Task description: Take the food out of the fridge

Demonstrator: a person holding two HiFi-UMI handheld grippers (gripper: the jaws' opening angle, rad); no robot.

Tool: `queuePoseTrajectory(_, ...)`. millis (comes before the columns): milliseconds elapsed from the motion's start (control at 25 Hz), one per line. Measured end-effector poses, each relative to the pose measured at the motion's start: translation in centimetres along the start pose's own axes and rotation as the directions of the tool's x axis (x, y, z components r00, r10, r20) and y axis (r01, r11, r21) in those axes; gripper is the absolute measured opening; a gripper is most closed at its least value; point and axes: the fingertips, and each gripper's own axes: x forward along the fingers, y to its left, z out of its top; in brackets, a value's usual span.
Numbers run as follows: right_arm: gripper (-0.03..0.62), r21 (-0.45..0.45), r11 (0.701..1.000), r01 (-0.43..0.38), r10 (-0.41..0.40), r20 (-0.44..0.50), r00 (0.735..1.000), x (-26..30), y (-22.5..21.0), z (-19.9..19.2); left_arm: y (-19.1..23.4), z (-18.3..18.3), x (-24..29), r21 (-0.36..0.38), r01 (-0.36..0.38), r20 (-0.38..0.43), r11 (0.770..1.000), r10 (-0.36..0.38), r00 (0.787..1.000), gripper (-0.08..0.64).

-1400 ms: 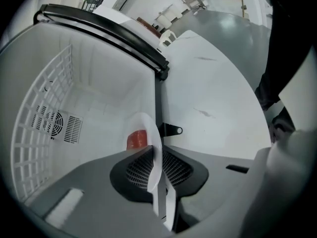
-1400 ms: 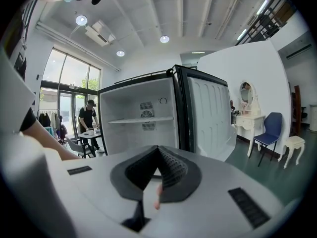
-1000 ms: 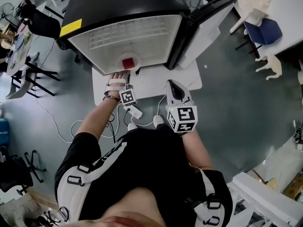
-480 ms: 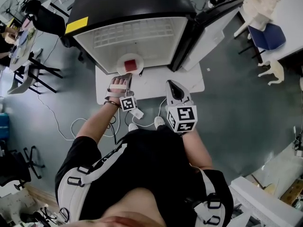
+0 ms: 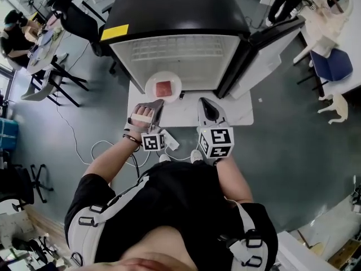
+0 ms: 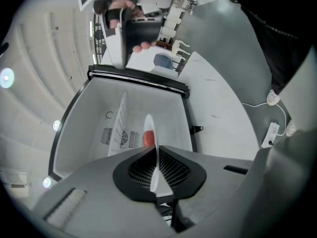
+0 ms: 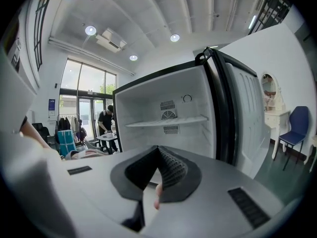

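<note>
A white plate (image 5: 163, 87) with a red piece of food (image 5: 164, 88) hangs just in front of the open fridge (image 5: 179, 55), over the white board below it. My left gripper (image 5: 154, 104) is shut on the plate's near rim. In the left gripper view the plate (image 6: 150, 128) stands edge-on between the pads of the left gripper (image 6: 156, 155), with the red food (image 6: 147, 139) beside it. My right gripper (image 5: 205, 100) hovers to the right of the plate, shut and holding nothing. In the right gripper view the right gripper (image 7: 158, 150) points at the bare fridge interior (image 7: 168, 113).
The fridge door (image 5: 265, 47) stands open to the right. A white board (image 5: 231, 110) lies under the fridge front, with a power strip (image 5: 171, 143) and cables near my feet. Chairs and a table with a person (image 5: 17, 24) are at the left, a blue chair (image 5: 333, 61) at the right.
The left gripper has drawn the plate with the red food out of the fridge, toward me and upward. The right gripper has shifted only slightly.
</note>
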Motion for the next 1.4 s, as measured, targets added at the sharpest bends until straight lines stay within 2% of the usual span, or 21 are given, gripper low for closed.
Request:
queuePoseTrajectory(440,0.006,-0.042,0.999,-0.005,0.009,0.105,0.994,3.3,2.9,2.2,5.3,-0.5,-5.8,-0.043,-0.042,-0.028,0.998,0.041,0.999,0.011)
queuePoseTrajectory(1080,0.006,-0.036,0.999,0.002,0.002,0.111,0.994,3.3,3.3,2.1,6.2,-0.4,-5.2,-0.062,-0.040,-0.051,0.997,0.037,0.998,0.011)
queuePoseTrajectory(1400,0.006,-0.047,0.999,0.009,-0.003,0.109,0.994,3.2,3.2,2.0,6.5,-0.1,-5.1,-0.045,-0.045,-0.043,0.998,0.043,0.998,0.011)
